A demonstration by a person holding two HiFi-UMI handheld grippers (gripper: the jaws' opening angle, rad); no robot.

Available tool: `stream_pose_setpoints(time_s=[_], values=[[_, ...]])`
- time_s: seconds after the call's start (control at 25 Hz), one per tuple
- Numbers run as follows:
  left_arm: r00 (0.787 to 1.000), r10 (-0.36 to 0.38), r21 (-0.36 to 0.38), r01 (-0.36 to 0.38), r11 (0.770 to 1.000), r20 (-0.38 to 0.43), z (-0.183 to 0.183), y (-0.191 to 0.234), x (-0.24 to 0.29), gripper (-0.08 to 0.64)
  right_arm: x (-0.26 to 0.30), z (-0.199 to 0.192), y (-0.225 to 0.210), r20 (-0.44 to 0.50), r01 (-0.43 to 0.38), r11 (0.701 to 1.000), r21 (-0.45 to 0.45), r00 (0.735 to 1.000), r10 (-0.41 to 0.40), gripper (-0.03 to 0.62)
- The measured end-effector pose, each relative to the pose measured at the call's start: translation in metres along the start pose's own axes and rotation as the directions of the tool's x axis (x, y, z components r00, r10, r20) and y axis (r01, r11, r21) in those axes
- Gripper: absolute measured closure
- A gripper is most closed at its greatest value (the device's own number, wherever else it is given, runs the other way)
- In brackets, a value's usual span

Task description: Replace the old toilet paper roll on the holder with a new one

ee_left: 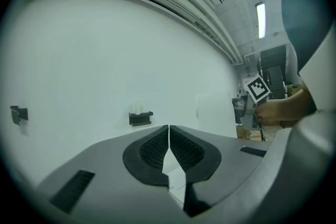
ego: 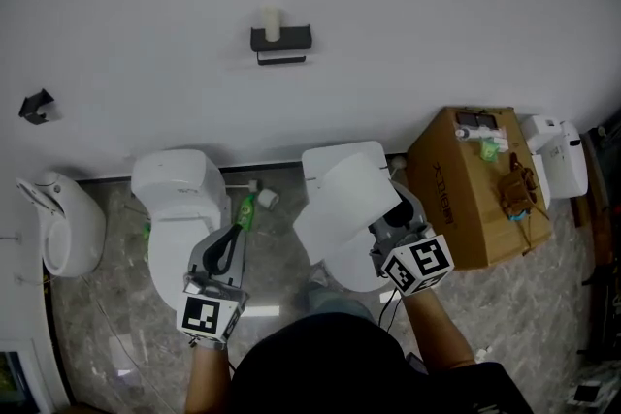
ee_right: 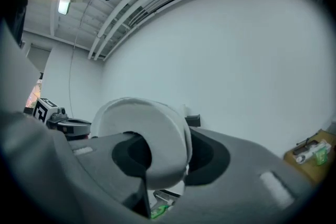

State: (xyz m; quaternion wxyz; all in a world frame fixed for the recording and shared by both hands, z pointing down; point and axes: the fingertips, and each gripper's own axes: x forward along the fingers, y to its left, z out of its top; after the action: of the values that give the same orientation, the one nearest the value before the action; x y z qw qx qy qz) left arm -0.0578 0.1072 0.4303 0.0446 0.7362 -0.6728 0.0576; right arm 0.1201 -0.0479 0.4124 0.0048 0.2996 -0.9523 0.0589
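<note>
A black wall holder (ego: 281, 41) carries a small pale old roll (ego: 272, 22) standing upright on it. It also shows small in the left gripper view, as the holder (ee_left: 140, 118). My right gripper (ego: 380, 226) is shut on a big new white toilet paper roll (ego: 344, 204), well below the holder. In the right gripper view the roll (ee_right: 157, 139) fills the space between the jaws and half hides the holder (ee_right: 192, 120). My left gripper (ego: 233, 234) hangs over the toilet, its jaws (ee_left: 169, 136) closed together with nothing held.
A white toilet (ego: 179, 199) stands below the holder, with a green bottle (ego: 247, 210) beside it. A white urinal-like fixture (ego: 60, 223) is at the left. A cardboard box (ego: 466, 194) with small items and a white device (ego: 555, 155) stand at the right. A small black bracket (ego: 36, 106) is on the wall.
</note>
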Motion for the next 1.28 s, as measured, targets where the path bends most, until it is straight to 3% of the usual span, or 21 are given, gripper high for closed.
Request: stream_pose_setpoints(time_s=[0.36, 0.68, 1.28], values=[[1.000, 0.006, 0.017, -0.006, 1.000, 0.009, 0.016, 0.018, 0.084, 0.548, 0.056, 0.016, -0.060, 0.003, -0.021, 0.999, 0.029, 1.000, 0.021, 0.457], [0.999, -0.030, 0.023, 0.029, 0.999, 0.038, 0.031, 0.027, 0.135, 0.548, 0.075, 0.030, -0.080, 0.018, 0.004, 0.998, 0.056, 1.000, -0.005, 0.457], [0.995, -0.080, -0.042, 0.083, 0.996, 0.057, 0.044, 0.112, 0.259, 0.536, 0.116, 0.033, -0.106, 0.003, 0.160, 0.986, 0.056, 0.987, -0.161, 0.457]])
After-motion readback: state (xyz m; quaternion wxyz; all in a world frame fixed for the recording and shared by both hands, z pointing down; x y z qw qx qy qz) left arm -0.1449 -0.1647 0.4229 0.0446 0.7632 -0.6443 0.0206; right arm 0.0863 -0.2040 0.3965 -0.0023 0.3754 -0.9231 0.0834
